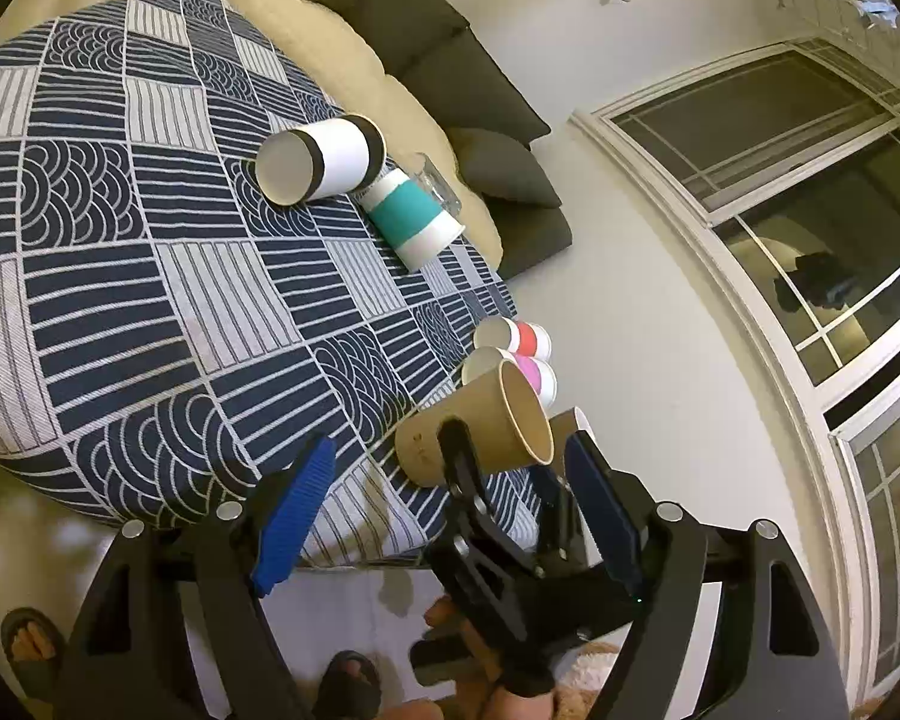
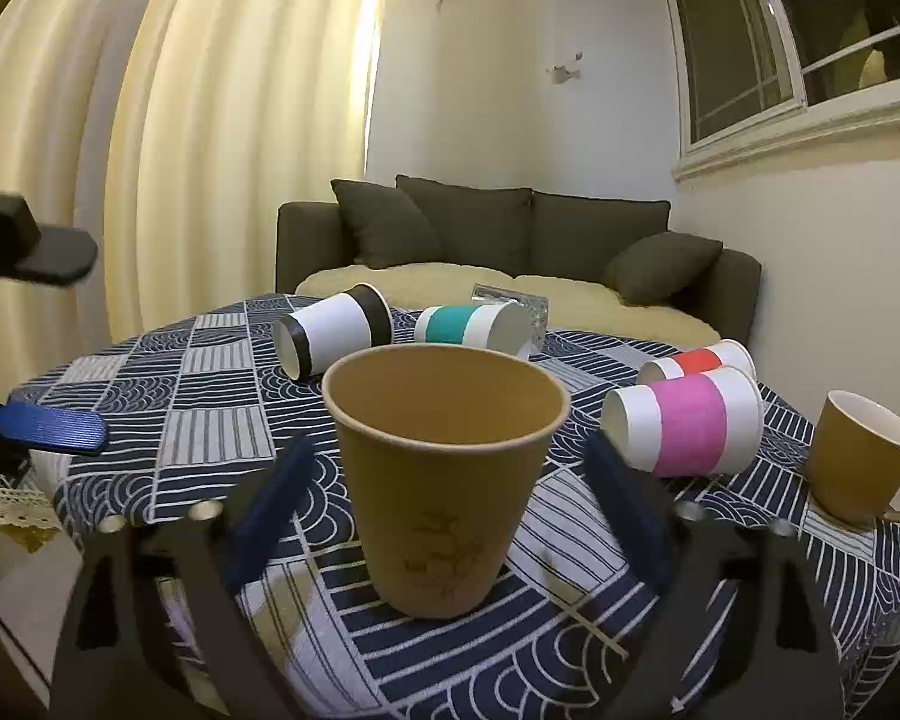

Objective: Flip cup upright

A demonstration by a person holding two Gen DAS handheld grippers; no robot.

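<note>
Warm indoor light fills the room; the curtain (image 2: 168,138) glows brightest, nearly washed out along one fold; the window (image 1: 810,192) panes are dark and mirror the room faintly; the brown paper cup (image 2: 444,480) throws a soft shadow on the bench (image 2: 210,420); fisheye bending curves walls and frames at the edges; corners go black; near parts look slightly soft.

— What's behind the table? — A dark sofa (image 2: 510,252) with cushions and a cream throw against a pale wall (image 2: 510,90).
— And beside it? — Lit cream curtains (image 2: 180,150); white-framed windows (image 2: 780,60), dark outside.
</note>
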